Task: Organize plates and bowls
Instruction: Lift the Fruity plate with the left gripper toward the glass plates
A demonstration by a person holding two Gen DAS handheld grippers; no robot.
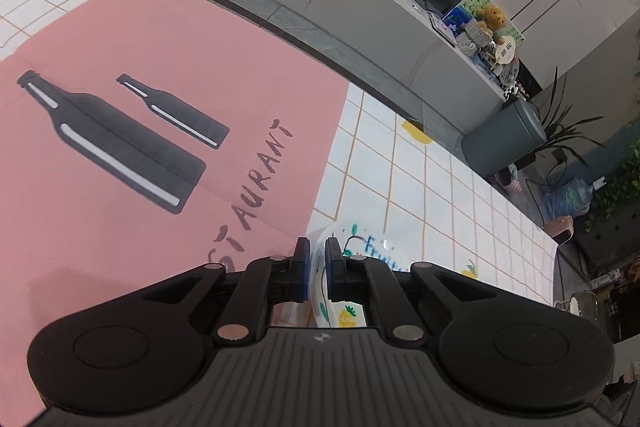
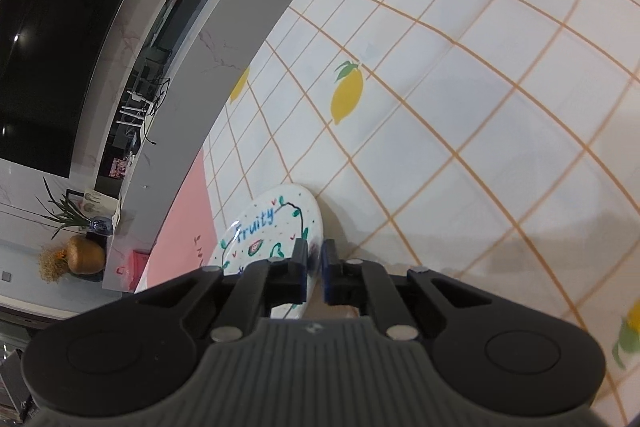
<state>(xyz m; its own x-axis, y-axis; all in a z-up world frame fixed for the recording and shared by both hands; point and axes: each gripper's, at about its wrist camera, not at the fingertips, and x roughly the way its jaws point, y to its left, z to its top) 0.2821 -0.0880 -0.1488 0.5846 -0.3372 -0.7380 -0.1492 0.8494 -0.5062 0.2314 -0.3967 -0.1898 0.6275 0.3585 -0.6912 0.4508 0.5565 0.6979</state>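
My left gripper (image 1: 317, 259) and right gripper (image 2: 315, 261) each pinch the rim of the white "Fruity" plate (image 2: 276, 227), low and centre in both views, above the checked tablecloth (image 2: 460, 99).

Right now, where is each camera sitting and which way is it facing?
Left wrist: on the left hand-held gripper, looking along its fingers over the pink bottle-print placemat; fingers grip the white "Fruity" plate.
Right wrist: on the right hand-held gripper, facing the lemon-print checked tablecloth; fingers grip the plate's rim.
Shared: plate, placemat, tablecloth.
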